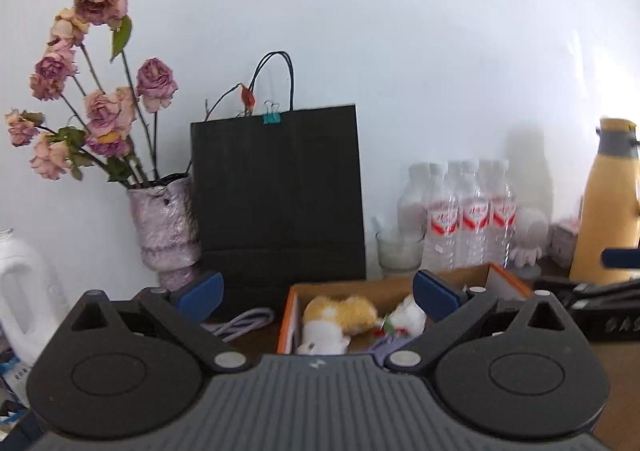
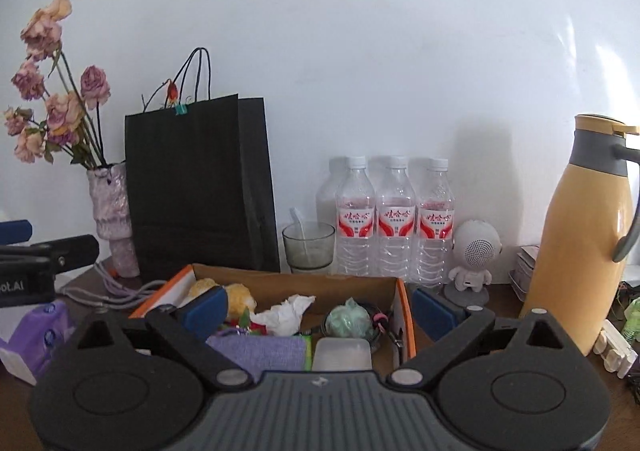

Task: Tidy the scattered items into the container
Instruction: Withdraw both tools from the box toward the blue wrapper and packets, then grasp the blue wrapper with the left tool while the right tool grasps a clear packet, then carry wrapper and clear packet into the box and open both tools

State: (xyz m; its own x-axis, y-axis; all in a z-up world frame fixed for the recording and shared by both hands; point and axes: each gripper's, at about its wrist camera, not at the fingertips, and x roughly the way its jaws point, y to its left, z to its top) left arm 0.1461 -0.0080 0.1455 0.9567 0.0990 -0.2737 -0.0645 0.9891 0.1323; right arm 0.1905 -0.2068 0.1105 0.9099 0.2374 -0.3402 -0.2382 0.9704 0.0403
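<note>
An orange-edged cardboard box [image 2: 280,277] stands on the dark table and holds a yellow plush [image 2: 240,297], a crumpled tissue [image 2: 284,311], a green ball [image 2: 348,317], a purple cloth [image 2: 260,351] and a clear plastic case [image 2: 342,353]. My right gripper [image 2: 320,309] hangs open over the box's near side, nothing between its pads. In the left wrist view the box [image 1: 508,279] lies right of centre with the plush [image 1: 340,313] inside. My left gripper [image 1: 318,293] is open and empty before it. A purple cable [image 1: 244,321] lies on the table left of the box.
Along the wall stand a vase of dried roses [image 2: 112,211], a black paper bag [image 2: 192,191], a glass [image 2: 308,247], water bottles [image 2: 396,219], a small robot speaker [image 2: 474,255] and a yellow thermos [image 2: 580,243]. A purple pack [image 2: 36,331] lies left, white clips [image 2: 612,351] right.
</note>
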